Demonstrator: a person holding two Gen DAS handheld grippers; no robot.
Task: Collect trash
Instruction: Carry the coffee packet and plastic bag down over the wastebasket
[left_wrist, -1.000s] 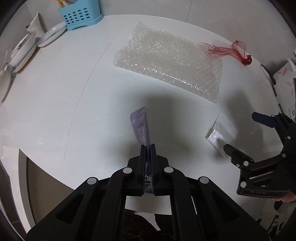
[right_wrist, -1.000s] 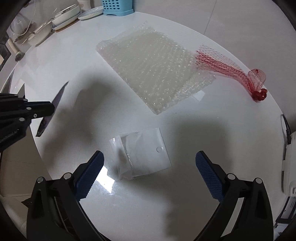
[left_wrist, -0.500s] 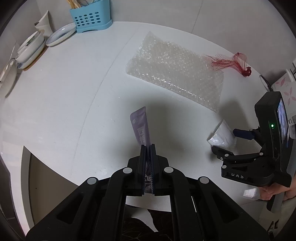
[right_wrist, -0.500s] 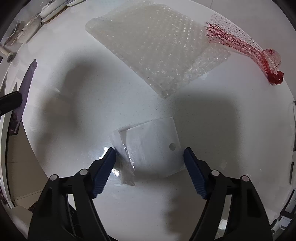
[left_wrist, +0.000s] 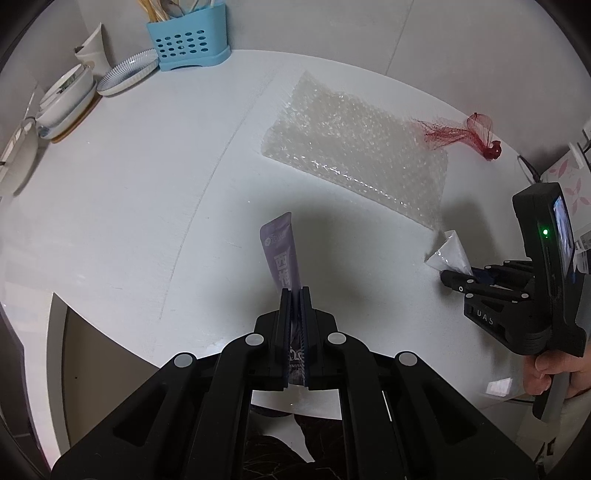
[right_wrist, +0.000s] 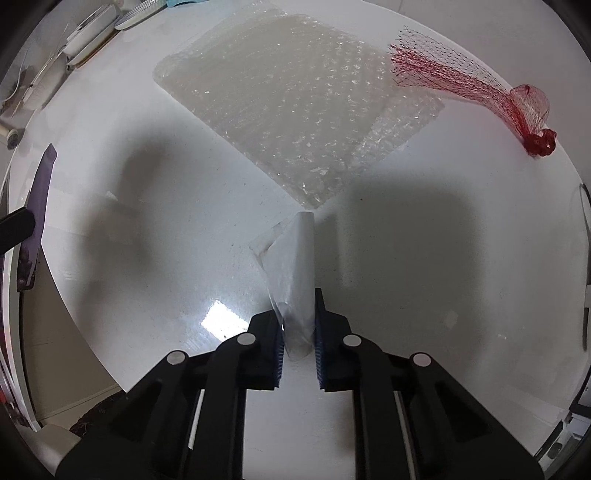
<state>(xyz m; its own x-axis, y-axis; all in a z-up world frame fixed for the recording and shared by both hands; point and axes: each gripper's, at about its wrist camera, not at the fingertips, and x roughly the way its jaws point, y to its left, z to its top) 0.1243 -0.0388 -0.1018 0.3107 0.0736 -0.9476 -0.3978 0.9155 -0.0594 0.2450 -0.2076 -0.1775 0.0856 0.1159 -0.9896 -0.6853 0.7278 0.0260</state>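
Left wrist view
- Left gripper (left_wrist: 294, 295): fingers pressed together on the purple sachet (left_wrist: 280, 258), which stands up out of them, long axis running away from the camera, over the near edge of the desk (left_wrist: 129, 192).
- Right gripper (left_wrist: 456, 277): seen at the right edge of the desk, held by a hand (left_wrist: 554, 373); its fingers are closed on the clear plastic bag (left_wrist: 448, 253), which sticks up from them as a crumpled peak.
- Bubble wrap (left_wrist: 354, 155): flat on the desk toward the far right, long axis slanting from far-left to near-right; its near corner is just beside the clear bag.
- Red mesh net (left_wrist: 461, 133): at the far right edge, beyond the bubble wrap.

Right wrist view
- Right gripper (right_wrist: 298, 332): blue-padded fingers (right_wrist: 279, 347) clamped on the clear plastic bag (right_wrist: 295, 266), folded into an upright strip between them; its lower end probably touches the desk (right_wrist: 424, 295), though glare makes that hard to judge.
- Bubble wrap (right_wrist: 295, 99): straight ahead of the fingers, toward the far edge, nearer the right gripper than the left.
- Red mesh net (right_wrist: 480, 88): far right corner, touching the bubble wrap's edge.
- Purple sachet (right_wrist: 38, 206): at the left edge, well apart.
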